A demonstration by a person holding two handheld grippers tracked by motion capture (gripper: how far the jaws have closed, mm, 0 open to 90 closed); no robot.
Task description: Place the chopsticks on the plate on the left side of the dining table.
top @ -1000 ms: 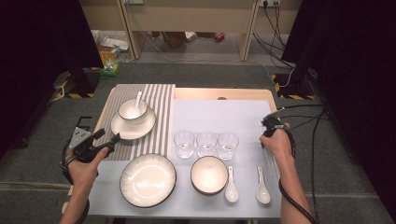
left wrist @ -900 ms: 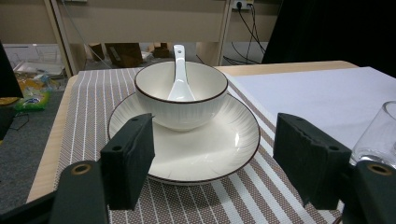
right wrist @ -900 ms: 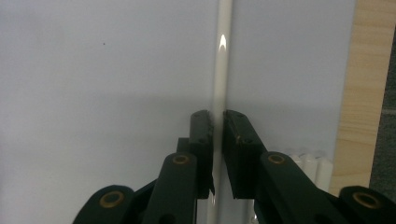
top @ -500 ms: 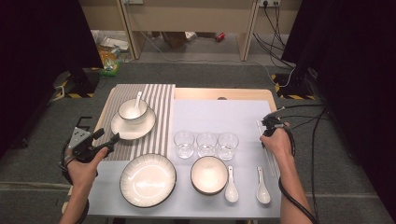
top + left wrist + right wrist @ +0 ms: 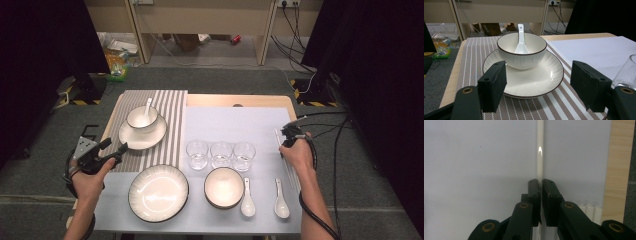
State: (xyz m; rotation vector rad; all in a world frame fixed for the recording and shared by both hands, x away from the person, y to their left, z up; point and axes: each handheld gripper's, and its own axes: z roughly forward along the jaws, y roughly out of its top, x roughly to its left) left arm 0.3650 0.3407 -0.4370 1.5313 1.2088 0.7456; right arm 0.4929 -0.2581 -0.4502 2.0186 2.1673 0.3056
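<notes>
Right gripper [image 5: 540, 185] jaws have just closed onto one white chopstick [image 5: 540, 150] at right edge of high view; I judge lift comes next. Left gripper [image 5: 541, 82] wide open, empty, facing bowl [image 5: 522, 50].

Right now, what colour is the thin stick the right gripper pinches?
Creamy white chopstick, seen best in the right gripper view.

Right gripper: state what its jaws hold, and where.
The right gripper is shut on one slim white chopstick, pinched partway along its shaft; the exact spot cannot be told.
</notes>
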